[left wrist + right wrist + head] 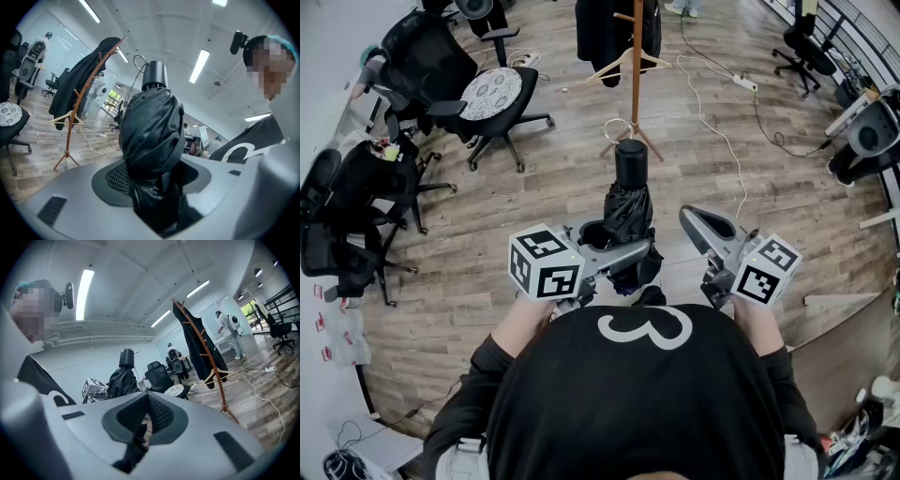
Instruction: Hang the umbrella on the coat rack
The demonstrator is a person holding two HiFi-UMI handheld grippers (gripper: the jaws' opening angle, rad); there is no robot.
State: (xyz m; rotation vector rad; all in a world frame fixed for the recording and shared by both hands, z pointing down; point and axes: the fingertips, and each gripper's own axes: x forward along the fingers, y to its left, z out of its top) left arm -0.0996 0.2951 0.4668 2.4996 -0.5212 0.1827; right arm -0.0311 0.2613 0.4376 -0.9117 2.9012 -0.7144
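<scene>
floor: pale wood planks | rack: slim wooden pole, splayed feet, dark coat | umbrella: crinkled black fabric bundle, smooth cylindrical handle on top, upright, apart from the rack | left gripper: jaws wide, clamped on umbrella's folds | right gripper: jaws together, empty, just right of umbrella

A big white 3 is showing on the person's black shirt, just behind the left gripper and the right gripper, between the two. The cubes on the grippers are showing only black-and-white square marks.
</scene>
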